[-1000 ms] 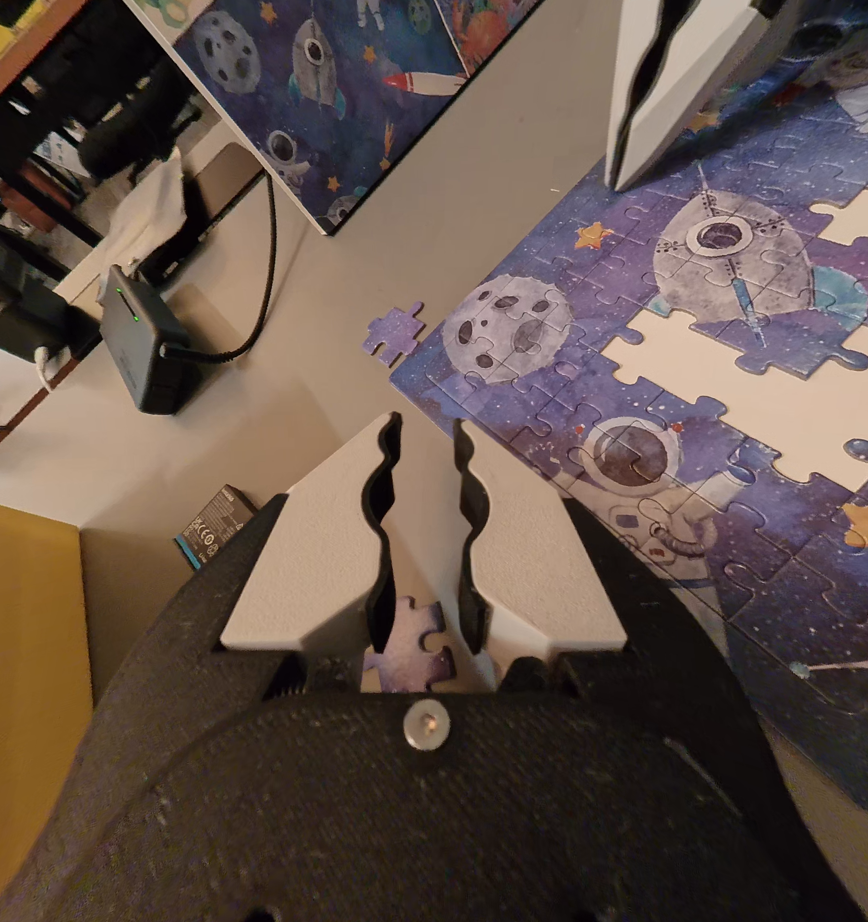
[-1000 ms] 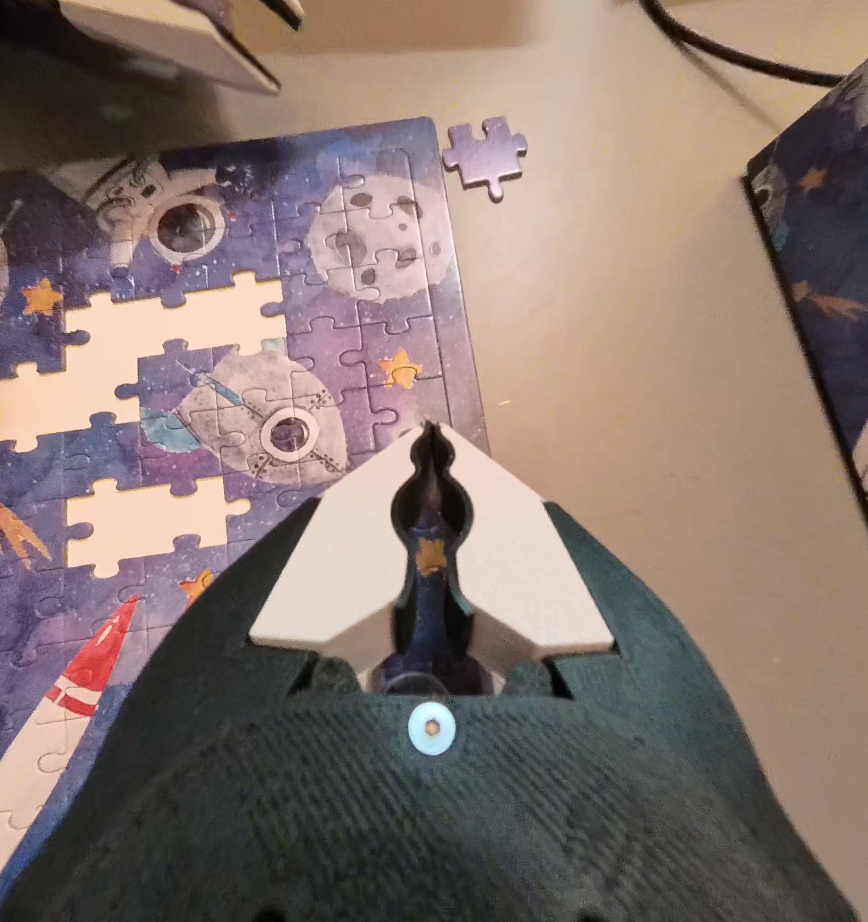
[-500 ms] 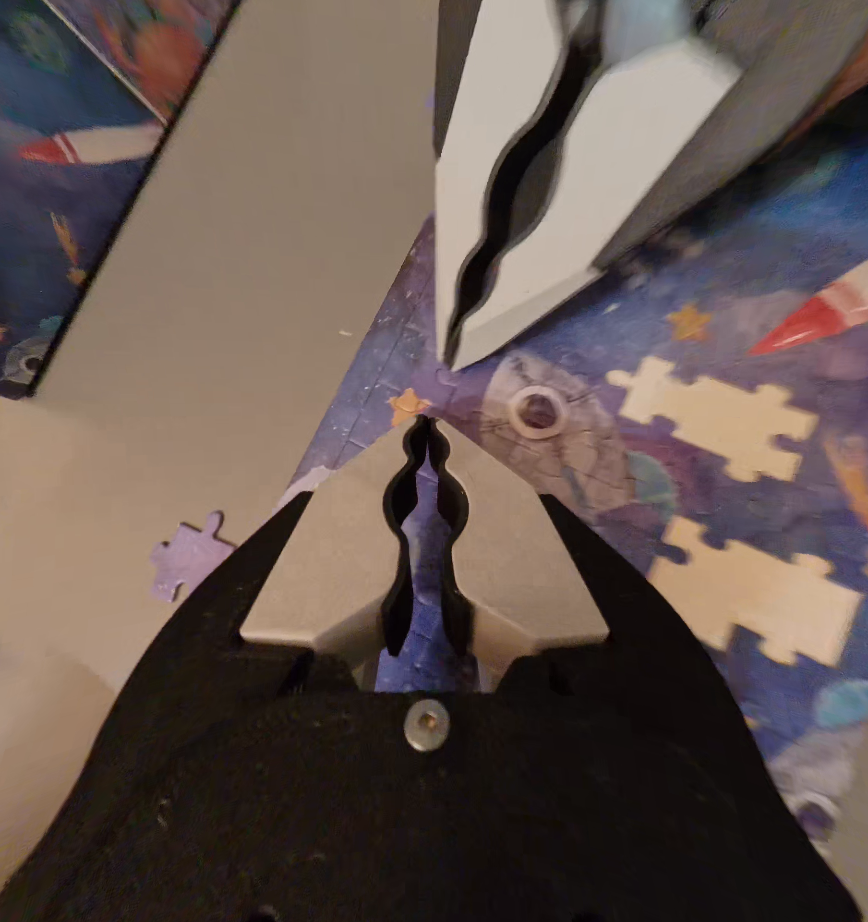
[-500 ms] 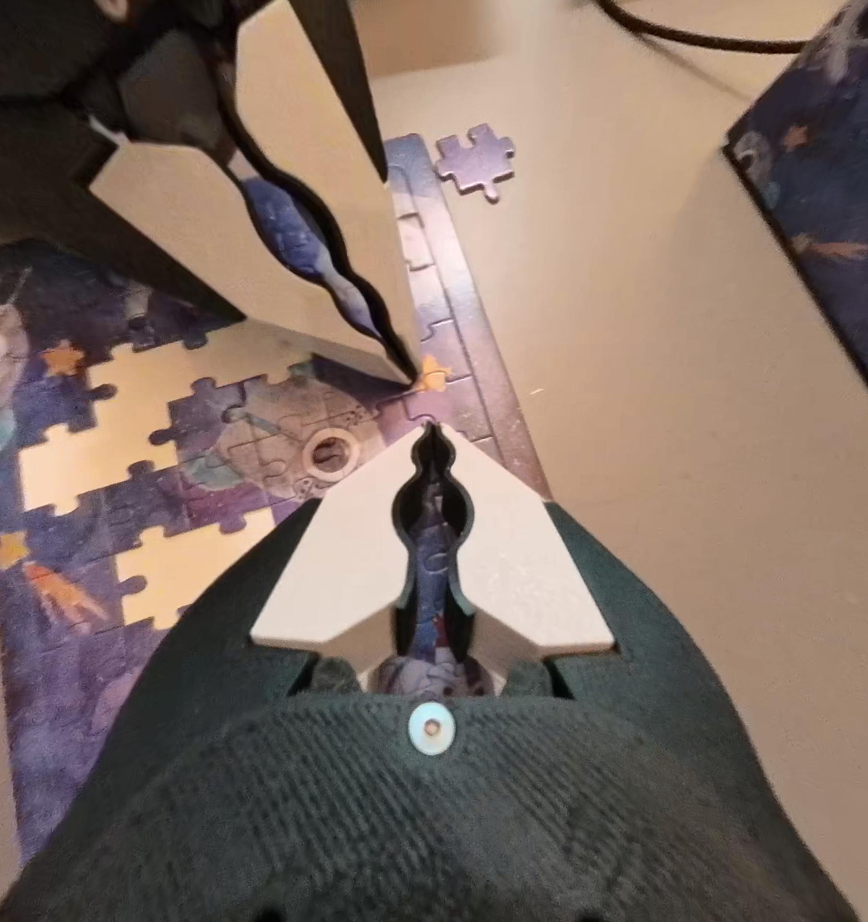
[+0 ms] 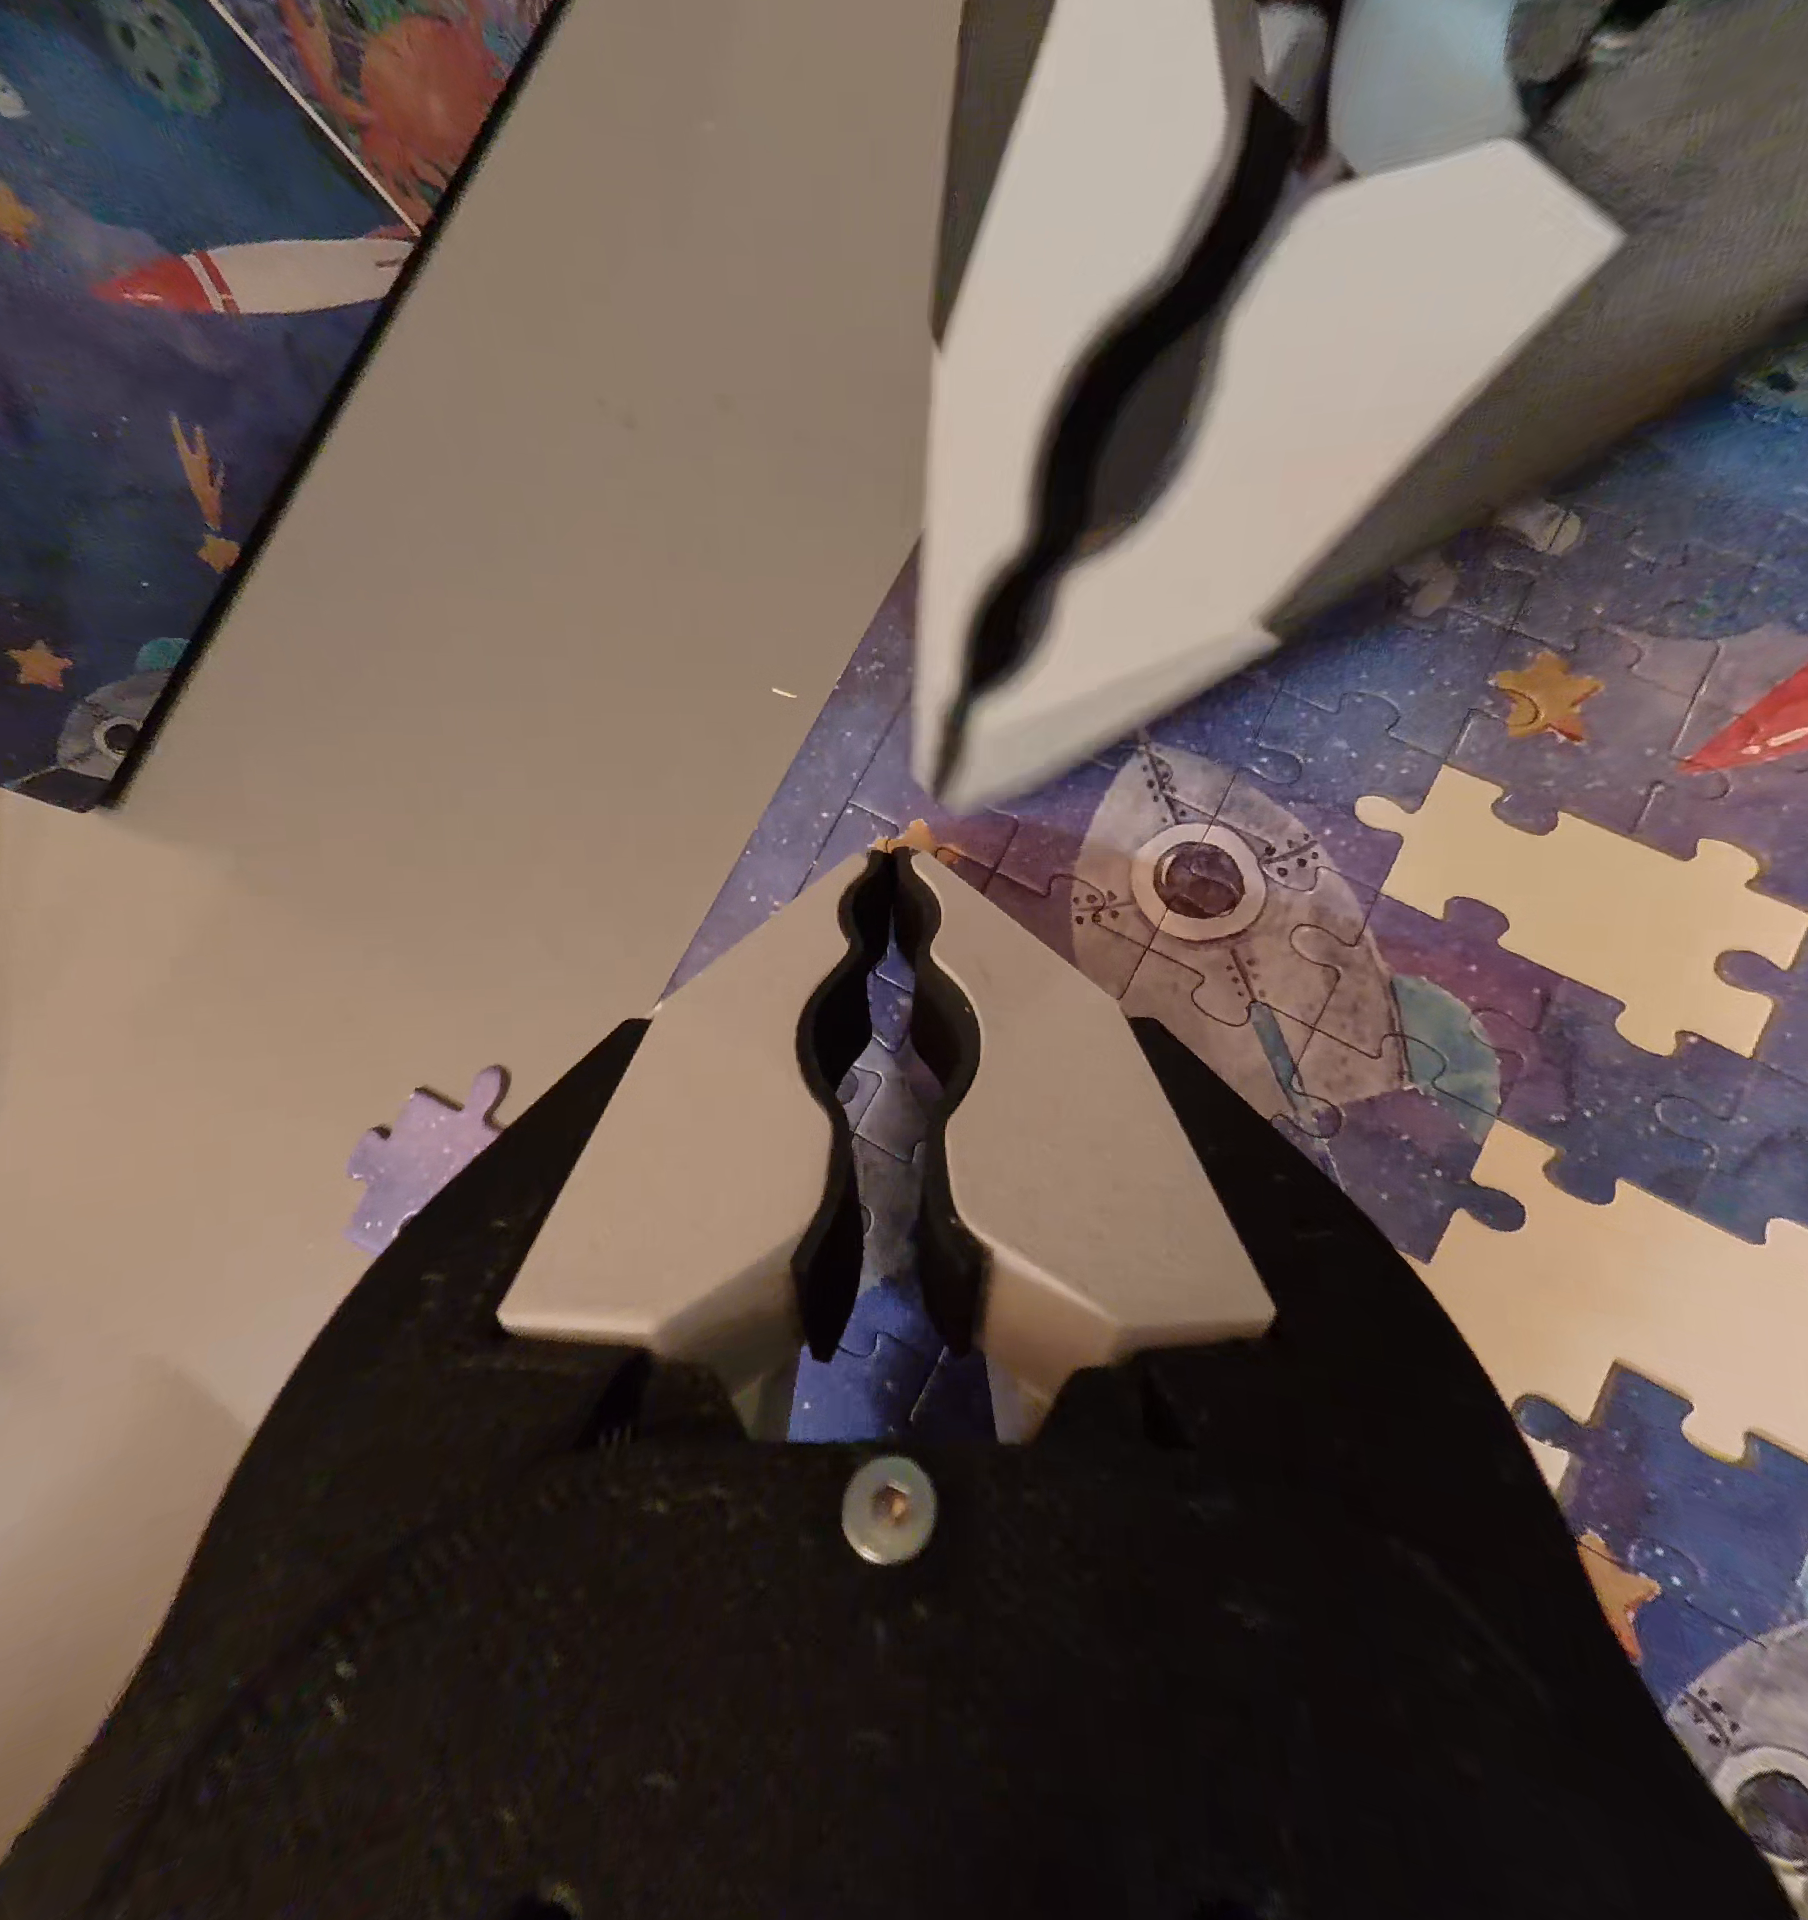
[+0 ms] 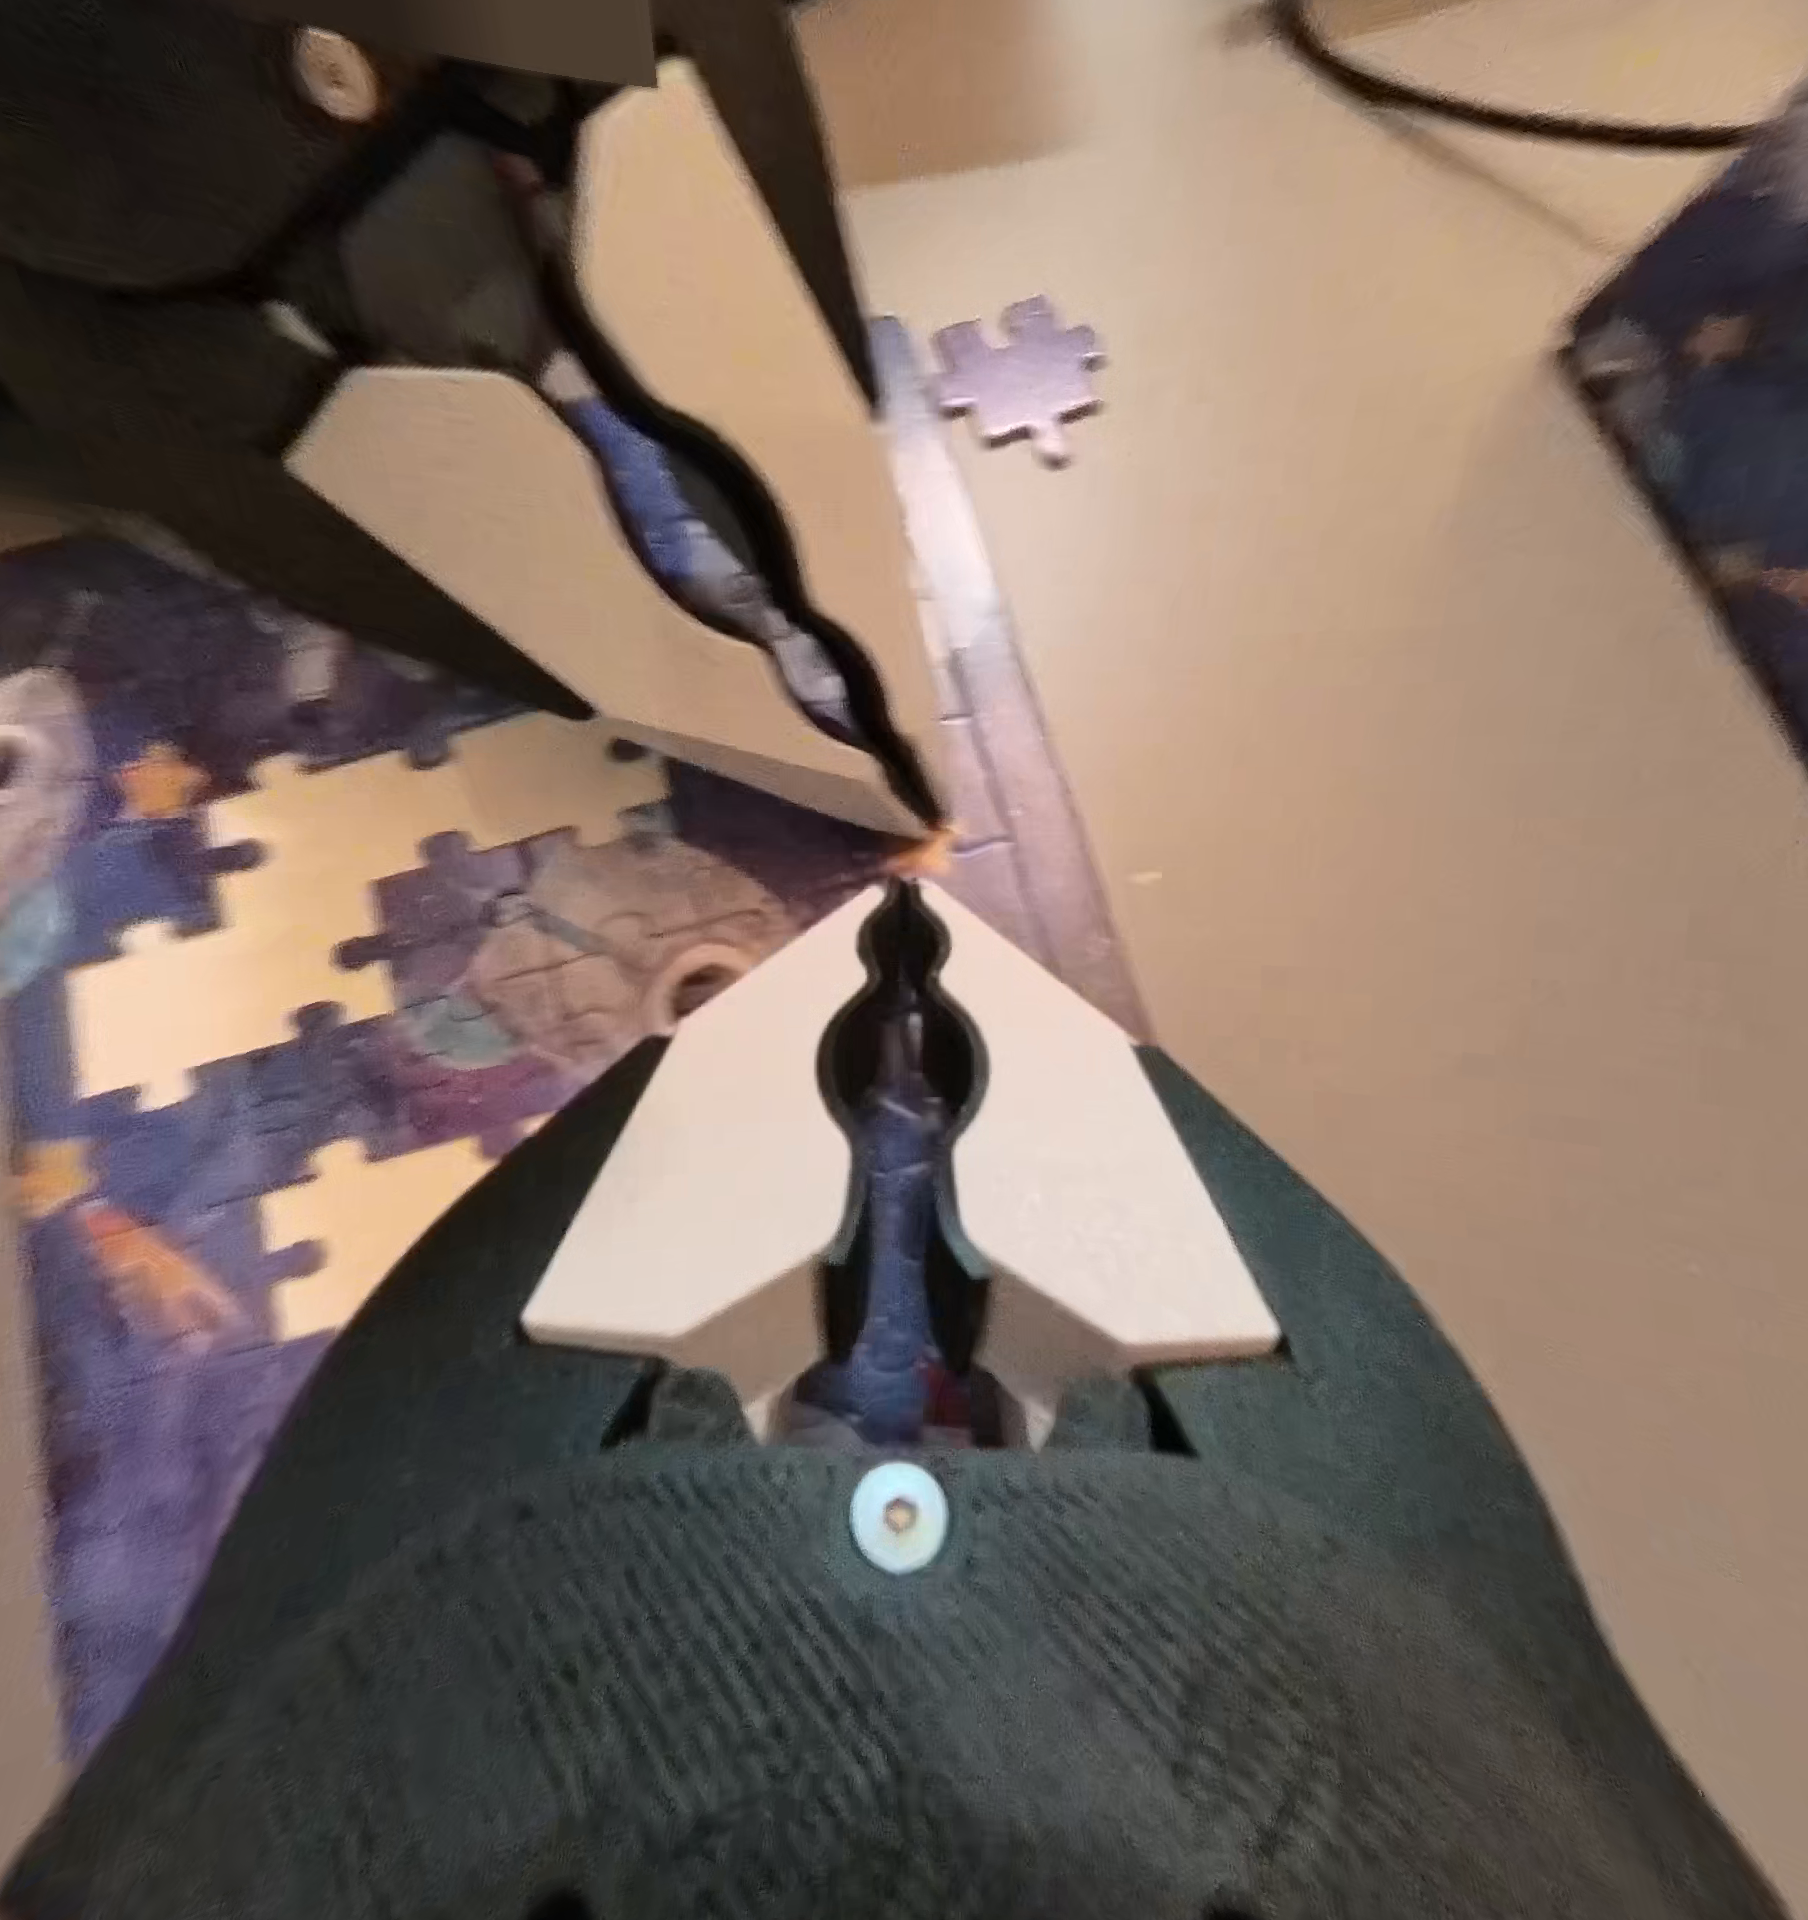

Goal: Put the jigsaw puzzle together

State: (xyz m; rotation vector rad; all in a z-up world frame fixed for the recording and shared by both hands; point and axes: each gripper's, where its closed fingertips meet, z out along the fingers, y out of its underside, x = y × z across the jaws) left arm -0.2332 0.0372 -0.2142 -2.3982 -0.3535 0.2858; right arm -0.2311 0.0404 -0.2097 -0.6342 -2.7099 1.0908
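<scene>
The space-themed jigsaw puzzle (image 5: pixel 1606 1101) lies flat on the beige table, with two cream gaps (image 5: pixel 1606 914) where pieces are absent. It also shows blurred in the right wrist view (image 6: pixel 526 935). My left gripper (image 5: pixel 887 854) is shut with nothing visible between its tips, which point down at a yellow star (image 5: pixel 921 831) near the puzzle's edge. My right gripper (image 6: pixel 905 888) is shut too, and its tips nearly meet the left gripper's (image 6: pixel 926 821) over the same star (image 6: pixel 929 850). A loose purple piece (image 5: pixel 422 1153) lies on the table beside the puzzle's corner (image 6: pixel 1019 390).
The puzzle box lid (image 5: pixel 100 364) with the space picture lies beyond the puzzle's edge, across a strip of bare table (image 5: pixel 567 520). It shows at the right of the right wrist view (image 6: pixel 1731 468). A black cable (image 6: pixel 1502 114) runs across the far table. The tips of both grippers are at nearly the same place. My left tips are roughly 10 cm from the loose purple piece (image 5: pixel 422 1153). It turns up in the right wrist view (image 6: pixel 1032 378) as well.
My left gripper has shut and swung from beside the puzzle's corner to over its edge. Both grippers have drawn together, tip to tip, low over the yellow star.
</scene>
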